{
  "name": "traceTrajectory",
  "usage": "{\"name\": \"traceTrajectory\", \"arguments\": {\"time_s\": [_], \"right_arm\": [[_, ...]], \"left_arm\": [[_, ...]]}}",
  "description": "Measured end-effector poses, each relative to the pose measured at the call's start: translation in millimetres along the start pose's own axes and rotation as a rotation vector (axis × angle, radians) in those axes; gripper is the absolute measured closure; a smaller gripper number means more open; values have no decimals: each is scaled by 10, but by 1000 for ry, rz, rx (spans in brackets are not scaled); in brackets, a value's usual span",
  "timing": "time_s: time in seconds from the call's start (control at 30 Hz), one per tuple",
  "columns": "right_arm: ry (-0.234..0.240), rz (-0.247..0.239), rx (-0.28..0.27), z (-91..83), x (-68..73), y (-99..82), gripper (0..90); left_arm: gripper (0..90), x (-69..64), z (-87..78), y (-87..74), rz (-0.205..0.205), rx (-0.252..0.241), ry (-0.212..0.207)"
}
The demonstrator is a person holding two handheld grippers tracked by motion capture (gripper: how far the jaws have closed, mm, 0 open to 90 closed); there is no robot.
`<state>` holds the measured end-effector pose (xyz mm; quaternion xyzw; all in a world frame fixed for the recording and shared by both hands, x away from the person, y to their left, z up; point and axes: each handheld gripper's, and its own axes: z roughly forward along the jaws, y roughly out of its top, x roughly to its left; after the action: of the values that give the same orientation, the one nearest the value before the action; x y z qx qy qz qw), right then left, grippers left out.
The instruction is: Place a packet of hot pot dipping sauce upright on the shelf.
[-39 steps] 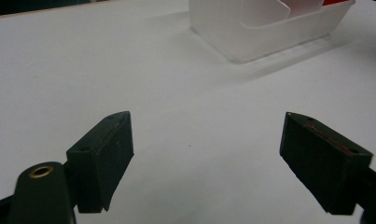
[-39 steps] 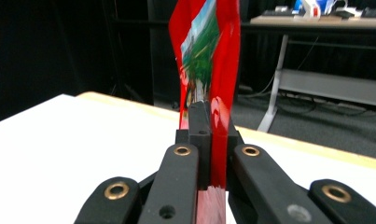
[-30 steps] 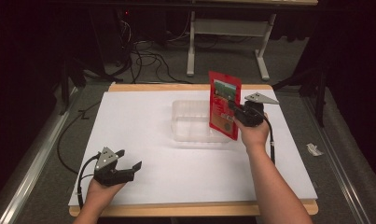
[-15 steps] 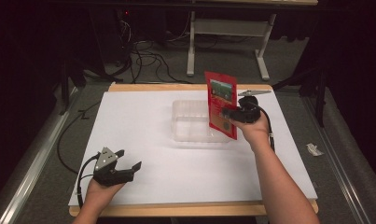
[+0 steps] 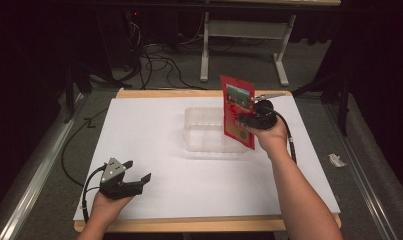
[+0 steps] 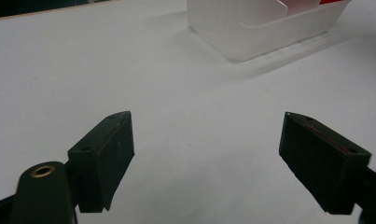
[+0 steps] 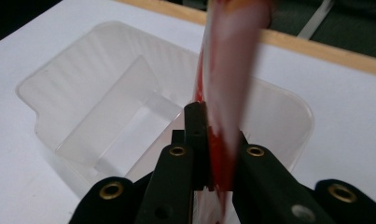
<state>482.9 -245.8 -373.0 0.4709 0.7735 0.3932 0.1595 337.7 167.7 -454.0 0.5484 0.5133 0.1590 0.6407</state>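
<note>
Pouch [image 5: 237,111] in right tongs [image 5: 240,119] now tilts left, over tray [image 5: 204,131].

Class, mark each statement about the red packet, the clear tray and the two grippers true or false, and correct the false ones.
1. The right gripper is shut on the red packet. True.
2. The red packet lies flat on the table. False: it is held upright over the clear plastic tray.
3. The left gripper has open jaws with nothing between them. True.
4. The clear plastic tray is held by the left gripper. False: it sits on the white tabletop, apart from that gripper.
</note>
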Motion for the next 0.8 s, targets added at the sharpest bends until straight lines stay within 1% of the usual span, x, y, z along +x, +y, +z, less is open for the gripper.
{"name": "traceTrajectory", "arguments": {"time_s": [0.07, 0.1, 0.13, 0.17, 0.2, 0.23, 0.27, 0.3, 0.33, 0.37, 0.4, 0.43, 0.47, 0.5, 0.53, 0.57, 0.6, 0.63, 0.67, 0.73, 0.77, 0.8], "right_arm": [[-24, -29, -45, -81, 70, -18, 888], [-31, -35, -72, -123, 101, -35, 888], [-48, -47, -108, -180, 137, -55, 888], [-48, -47, -108, -180, 137, -55, 888], [-78, -58, -162, -246, 173, -82, 888], [-78, -58, -162, -246, 173, -82, 888], [-96, -65, -209, -282, 182, -104, 889], [-96, -65, -209, -282, 182, -104, 889], [-99, -61, -223, -292, 184, -112, 889], [-108, -67, -250, -305, 182, -121, 889], [-118, -64, -296, -322, 185, -139, 889], [-118, -64, -296, -322, 185, -139, 889], [-119, -66, -334, -325, 186, -153, 889], [-119, -66, -334, -325, 186, -153, 889], [-129, -79, -355, -309, 179, -161, 890], [-129, -79, -355, -309, 179, -161, 890], [-131, -81, -366, -294, 174, -168, 890], [-129, -76, -369, -284, 173, -179, 890], [-126, -80, -384, -253, 148, -191, 890], [-121, -81, -390, -238, 138, -193, 890], [-115, -90, -395, -218, 123, -205, 890], [-114, -84, -396, -198, 121, -214, 889]], "left_arm": [[186, 13, -7, 4, 7, 6, 5], [186, 15, -7, 5, 6, 5, 6], [186, 15, -8, 11, 1, -2, 10], [187, 15, -8, 11, 1, -2, 10], [188, 7, -11, 17, -3, -4, 6], [188, 3, -11, 17, 0, -5, 3], [189, 6, -14, 14, 12, 0, 1], [188, 6, -14, 14, 12, 0, 1], [188, 12, -14, 12, 11, 1, 4], [189, 15, -18, 13, 9, 1, 5], [189, 15, -25, 14, 9, -1, 5], [189, 15, -25, 14, 9, -1, 5], [189, 14, -26, 13, 5, -2, 7], [189, 15, -27, 11, 5, 0, 8], [189, 15, -26, 9, 8, 0, 9], [189, 16, -28, 5, 13, 3, 9], [189, 15, -29, 3, 13, 2, 9], [189, 14, -30, 1, 12, 3, 11], [189, 14, -31, -1, 8, 2, 12], [189, 15, -28, -5, 0, 2, 16], [189, 16, -23, -5, -3, 2, 15], [190, 19, -18, -6, -2, 3, 14]]}}
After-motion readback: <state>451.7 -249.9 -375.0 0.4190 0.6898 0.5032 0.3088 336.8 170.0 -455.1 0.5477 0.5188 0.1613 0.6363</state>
